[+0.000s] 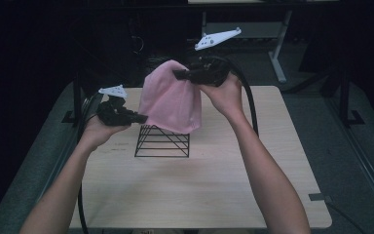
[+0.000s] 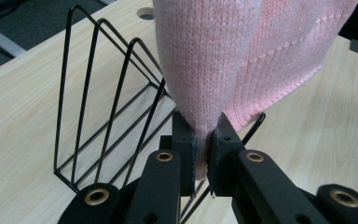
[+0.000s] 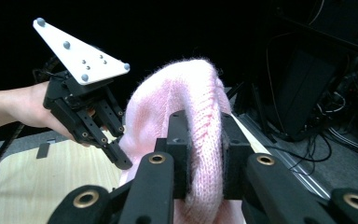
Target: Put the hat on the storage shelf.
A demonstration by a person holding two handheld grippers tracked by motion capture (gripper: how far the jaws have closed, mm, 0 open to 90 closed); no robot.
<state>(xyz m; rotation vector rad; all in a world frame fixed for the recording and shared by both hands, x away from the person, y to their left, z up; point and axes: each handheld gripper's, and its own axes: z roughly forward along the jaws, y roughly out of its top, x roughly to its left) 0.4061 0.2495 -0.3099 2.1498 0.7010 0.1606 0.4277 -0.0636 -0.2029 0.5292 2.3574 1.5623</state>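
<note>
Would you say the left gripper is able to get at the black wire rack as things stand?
Probably not yet: the left gripper sits right beside the wire rack, but its jaws are shut on the pink knit hat, which also hangs over the rack.

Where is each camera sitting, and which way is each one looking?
High view: sits above the person's side, looking forward and down at the table; both forearms show.
Left gripper view: rides the left tool, looking along its jaws, shut on the pink knit hat, past the black wire rack.
Right gripper view: rides the right tool, clamped on the hat, facing the other hand.
Shared: the hat.
</note>
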